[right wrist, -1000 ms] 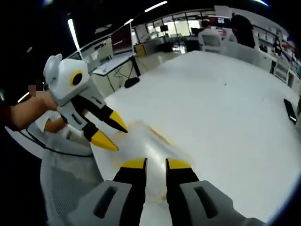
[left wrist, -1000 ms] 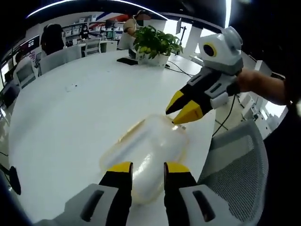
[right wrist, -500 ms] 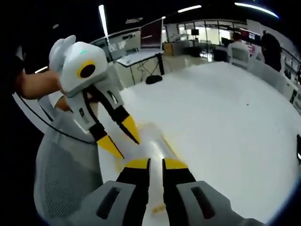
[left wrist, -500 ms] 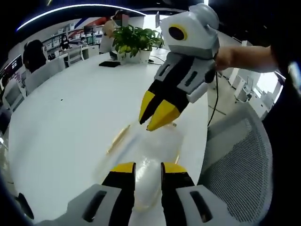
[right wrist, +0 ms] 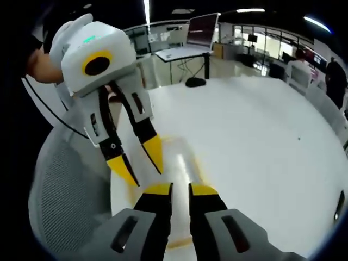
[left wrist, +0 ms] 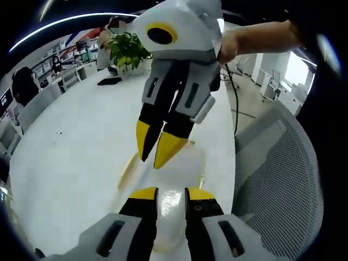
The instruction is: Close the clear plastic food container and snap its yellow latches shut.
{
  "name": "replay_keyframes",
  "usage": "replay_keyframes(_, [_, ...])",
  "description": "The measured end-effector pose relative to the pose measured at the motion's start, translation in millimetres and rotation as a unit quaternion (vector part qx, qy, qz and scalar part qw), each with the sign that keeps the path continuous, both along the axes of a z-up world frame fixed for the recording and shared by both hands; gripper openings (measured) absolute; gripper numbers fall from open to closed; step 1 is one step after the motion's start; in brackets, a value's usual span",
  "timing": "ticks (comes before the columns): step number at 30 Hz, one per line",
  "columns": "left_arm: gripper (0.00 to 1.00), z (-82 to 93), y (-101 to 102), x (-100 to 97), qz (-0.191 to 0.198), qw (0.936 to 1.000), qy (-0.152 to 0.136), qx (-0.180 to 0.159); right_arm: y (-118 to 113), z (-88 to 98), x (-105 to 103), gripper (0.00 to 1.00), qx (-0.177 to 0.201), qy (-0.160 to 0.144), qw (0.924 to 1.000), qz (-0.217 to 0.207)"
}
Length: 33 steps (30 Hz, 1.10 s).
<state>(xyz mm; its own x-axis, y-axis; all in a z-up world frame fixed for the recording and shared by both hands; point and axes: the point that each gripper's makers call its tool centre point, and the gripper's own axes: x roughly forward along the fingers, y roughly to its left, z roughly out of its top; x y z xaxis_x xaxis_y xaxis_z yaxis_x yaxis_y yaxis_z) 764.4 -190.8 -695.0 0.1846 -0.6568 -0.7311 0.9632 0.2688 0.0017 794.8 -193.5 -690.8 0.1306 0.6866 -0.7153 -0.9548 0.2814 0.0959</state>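
In the left gripper view, the clear plastic food container (left wrist: 166, 198) lies on the white table (left wrist: 70, 163), near the table edge that faces a grey mesh chair (left wrist: 277, 185). Its lid is down and I cannot see any content through the blurry plastic. A yellow latch (left wrist: 128, 169) runs along its left side, and another thin yellow strip shows on the right side. The long axis of the container goes away from the camera, toward the far end of the table. The left gripper (left wrist: 166, 193) has its jaws only a small gap apart, and they grasp nothing; they are above the near end of the container. The right gripper (left wrist: 157, 151) comes down from above, held by a hand (left wrist: 231, 46). Its yellow tips are close together, and they hang over the far part of the lid; I cannot tell if they touch it. A green potted plant (left wrist: 128, 51) and a dark phone (left wrist: 109, 81) stand far on the table, and office chairs are around it.

In the right gripper view, the container (right wrist: 182, 163) is a pale blurred shape with yellow edges, and it stretches away from the camera along the table (right wrist: 261, 141). The right gripper (right wrist: 180, 189) has its jaws nearly together with nothing between them. The left gripper (right wrist: 138, 163) has its jaws a little apart, with nothing between, over the left side of the container. Behind are desks with a monitor (right wrist: 202, 30).
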Motion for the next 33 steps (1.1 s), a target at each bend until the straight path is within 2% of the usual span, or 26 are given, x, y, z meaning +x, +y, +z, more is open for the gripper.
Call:
replay_keyframes(11, [0.16, -6.2, -4.2, -6.2, -0.034, 0.9993, -0.004, 0.013, 8.9, -5.1, 12.8, 0.19, -0.021, -0.023, 0.999, 0.032])
replay_keyframes(20, [0.25, -14.6, -2.1, -18.5, -0.052, 0.9981, -0.017, 0.026, 12.6, -15.4, 14.6, 0.33, -0.035, -0.008, 0.998, 0.052])
replay_keyframes(23, [0.27, -15.9, -2.0, -20.3, -0.057, 0.9977, -0.026, 0.025, 13.7, -20.1, 13.5, 0.39, -0.04, 0.011, 0.9973, 0.06])
replay_keyframes(26, [0.29, -15.8, -3.6, -21.1, -0.058, 0.9976, -0.03, 0.023, 12.9, -24.7, 16.0, 0.39, -0.049, 0.018, 0.9965, 0.065])
replay_keyframes(28, [0.32, -16.9, -4.4, -25.0, -0.071, 0.9965, -0.036, 0.024, 12.4, -26.5, 17.2, 0.4, -0.052, 0.024, 0.9962, 0.065])
replay_keyframes(33, [0.33, -19.0, -3.3, -26.1, -0.096, 0.9922, -0.072, 0.034, 12.9, -26.9, 15.9, 0.4, -0.055, 0.042, 0.9954, 0.067])
